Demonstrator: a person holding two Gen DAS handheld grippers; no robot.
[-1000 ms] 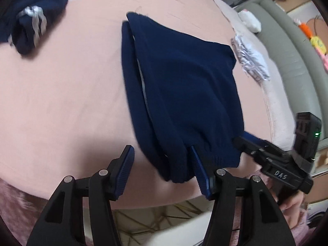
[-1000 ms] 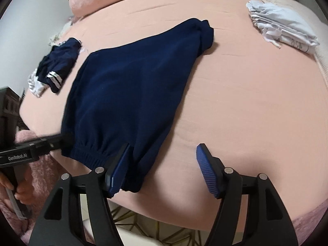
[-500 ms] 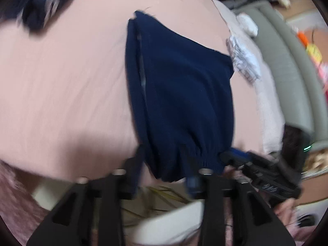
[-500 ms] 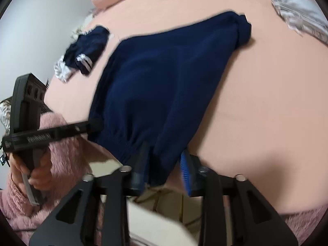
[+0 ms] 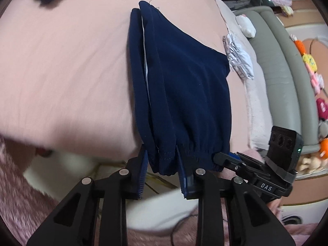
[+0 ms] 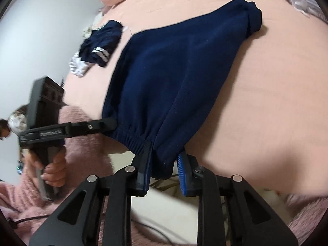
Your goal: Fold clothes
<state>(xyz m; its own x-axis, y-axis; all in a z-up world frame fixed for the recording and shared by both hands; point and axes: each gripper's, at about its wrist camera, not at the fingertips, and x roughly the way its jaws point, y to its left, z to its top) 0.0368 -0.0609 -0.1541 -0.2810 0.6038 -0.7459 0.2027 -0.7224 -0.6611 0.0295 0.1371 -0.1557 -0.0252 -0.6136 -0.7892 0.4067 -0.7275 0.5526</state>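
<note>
navy shorts (image 5: 184, 86) lie flat on the pink bed (image 5: 61, 65), folded lengthwise, the elastic waistband at the bed's near edge, directly ahead of both tools. left tool (image 5: 162, 162): jaws have just been closing, now pinching one waistband corner, cloth bunched between the blue pads. right tool (image 6: 164, 164): jaws likewise just closing, now pinching the opposite waistband corner, fabric hanging between the pads. each tool shows in the other's view, gripping the far end of the waistband. beyond the left tool, far up and left, a second dark garment (image 6: 100, 43) with white stripes lies well apart from the shorts. beyond the right tool, a folded white garment (image 5: 238, 59) rests near the bed's far side.
</note>
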